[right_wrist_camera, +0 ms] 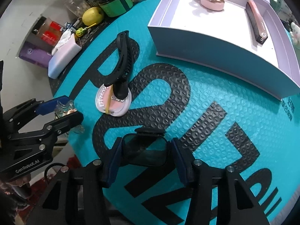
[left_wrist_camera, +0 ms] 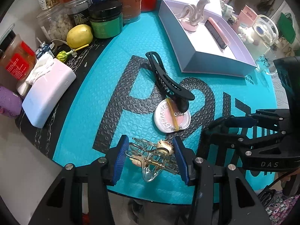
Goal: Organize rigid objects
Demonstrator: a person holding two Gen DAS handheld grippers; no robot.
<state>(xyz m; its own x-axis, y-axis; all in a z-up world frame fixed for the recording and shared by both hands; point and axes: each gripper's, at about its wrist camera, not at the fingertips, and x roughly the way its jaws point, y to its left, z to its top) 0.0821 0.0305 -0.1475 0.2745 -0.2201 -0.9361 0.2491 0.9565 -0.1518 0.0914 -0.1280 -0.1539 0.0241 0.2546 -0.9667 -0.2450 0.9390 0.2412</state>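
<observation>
I count one black clip [left_wrist_camera: 169, 78] and one compact [left_wrist_camera: 172, 117] mid-frame, two items in the box [left_wrist_camera: 215, 60] upper right. My left hand-held gripper [left_wrist_camera: 151, 157] is clamped on a clear claw clip [left_wrist_camera: 150, 159]. Only the right view shows my right hand-held gripper [right_wrist_camera: 144, 153] closed on dark glasses [right_wrist_camera: 146, 150].
</observation>
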